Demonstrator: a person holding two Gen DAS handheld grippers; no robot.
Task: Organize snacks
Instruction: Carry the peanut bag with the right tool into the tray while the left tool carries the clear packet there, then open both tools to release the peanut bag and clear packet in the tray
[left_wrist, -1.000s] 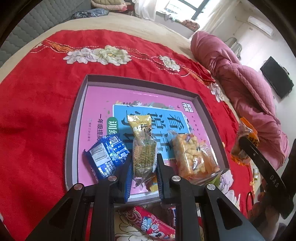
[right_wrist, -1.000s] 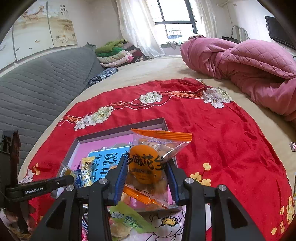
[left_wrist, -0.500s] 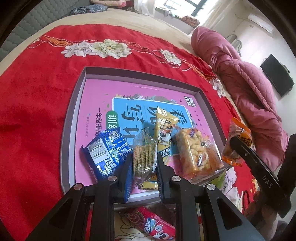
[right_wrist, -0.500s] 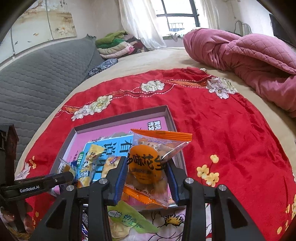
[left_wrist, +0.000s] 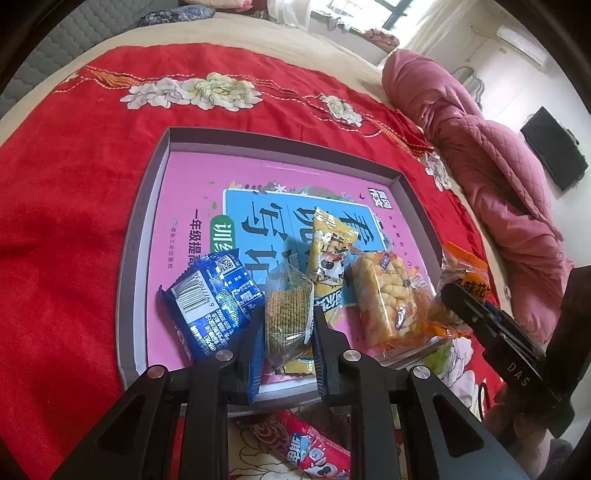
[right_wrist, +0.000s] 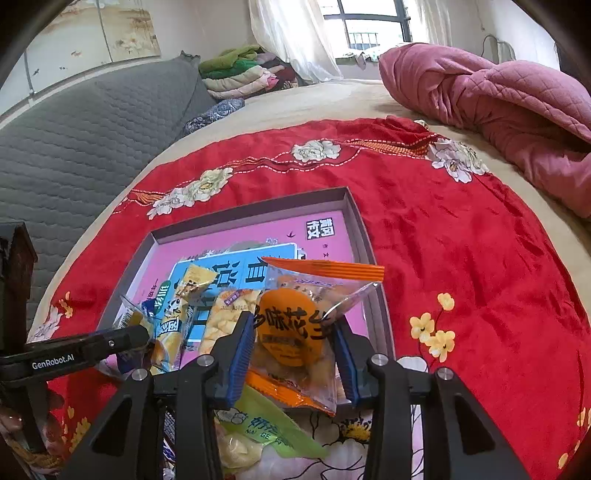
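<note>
The left claw (left_wrist: 289, 325) is squeezing a small clear packet of green-brown crackers (left_wrist: 287, 314), low over the near end of the shallow grey box with a pink book inside (left_wrist: 147, 206). The right claw (right_wrist: 293, 341) is clamped on a clear bag with an orange label and orange edges (right_wrist: 295, 328), just over the box's near right corner. Both packets look light, thin and crinkly. The plastic looks slippery, and the crackers could crumble if pinched hard. A gentle hold across the flat middle seems best. A shiny blue wrapped snack (left_wrist: 210, 306) already lies in the box.
</note>
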